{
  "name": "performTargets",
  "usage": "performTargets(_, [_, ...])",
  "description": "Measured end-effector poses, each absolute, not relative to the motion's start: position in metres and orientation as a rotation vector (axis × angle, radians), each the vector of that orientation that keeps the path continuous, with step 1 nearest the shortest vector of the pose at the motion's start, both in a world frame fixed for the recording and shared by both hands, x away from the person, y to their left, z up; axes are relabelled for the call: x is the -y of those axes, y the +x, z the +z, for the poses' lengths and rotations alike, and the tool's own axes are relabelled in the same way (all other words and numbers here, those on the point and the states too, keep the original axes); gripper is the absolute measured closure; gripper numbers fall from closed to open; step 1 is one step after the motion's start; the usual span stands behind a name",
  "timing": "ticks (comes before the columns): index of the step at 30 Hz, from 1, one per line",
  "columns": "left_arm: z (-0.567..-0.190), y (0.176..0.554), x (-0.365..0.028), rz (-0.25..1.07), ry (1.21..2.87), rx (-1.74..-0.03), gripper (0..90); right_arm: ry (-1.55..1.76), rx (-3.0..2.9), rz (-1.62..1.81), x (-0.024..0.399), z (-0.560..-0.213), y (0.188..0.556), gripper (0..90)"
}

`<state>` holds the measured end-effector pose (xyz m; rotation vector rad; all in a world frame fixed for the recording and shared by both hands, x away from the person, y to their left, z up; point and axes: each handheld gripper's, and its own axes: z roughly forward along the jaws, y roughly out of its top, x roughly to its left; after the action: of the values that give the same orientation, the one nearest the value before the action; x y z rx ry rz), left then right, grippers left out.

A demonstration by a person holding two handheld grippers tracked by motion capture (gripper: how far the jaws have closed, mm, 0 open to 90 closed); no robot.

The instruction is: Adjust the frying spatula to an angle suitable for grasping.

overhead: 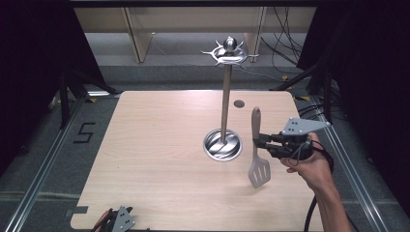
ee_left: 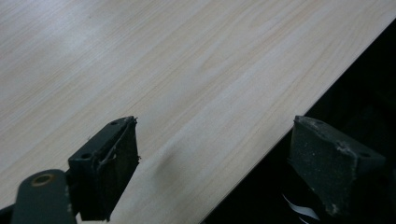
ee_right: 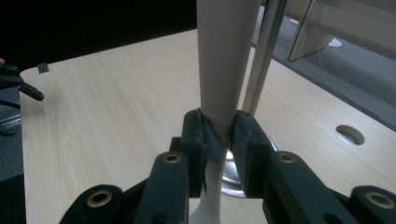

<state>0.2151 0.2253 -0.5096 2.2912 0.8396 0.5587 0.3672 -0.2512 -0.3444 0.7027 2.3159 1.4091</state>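
My right claw [overhead: 257, 140] clamps one spatula [overhead: 257, 162] upright above the desk [overhead: 159, 159], beside one utensil stand [overhead: 225, 111]; my left claw [ee_left: 215, 163], jaws apart, sits half cut off at the desk's near edge.

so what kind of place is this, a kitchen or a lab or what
Most likely a lab or recording rig, not a kitchen. The wooden table sits between metal floor rails, dark curtains hang at the sides, and loose cables run behind. The utensil stand and spatula look like props.
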Motion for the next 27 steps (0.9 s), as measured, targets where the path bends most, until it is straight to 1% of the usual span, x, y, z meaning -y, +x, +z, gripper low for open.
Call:
performTargets(2, [-0.509,0.216,-0.225,0.562,2.301,-0.824,14.9,0.693,-2.311,1.414,0.249,-0.34,0.369,76.3])
performTargets(3, [-0.51,0.214,-0.225,0.552,2.286,-0.848,15.0,0.681,-2.327,1.401,0.249,-0.337,0.37,76.3])
performTargets(6, [-0.509,0.216,-0.226,0.569,2.307,-0.811,15.0,0.668,-2.316,1.408,0.246,-0.33,0.373,76.3])
performTargets(8, [-0.509,0.215,-0.225,0.558,2.297,-0.839,15.0,0.681,-2.313,1.427,0.243,-0.326,0.374,76.3])
performTargets(11, [-0.509,0.215,-0.225,0.564,2.304,-0.825,15.0,0.669,-2.298,1.427,0.24,-0.317,0.378,76.3])
performTargets(27, [-0.509,0.215,-0.225,0.566,2.3,-0.826,15.0,0.673,-2.266,1.444,0.232,-0.295,0.394,76.3])
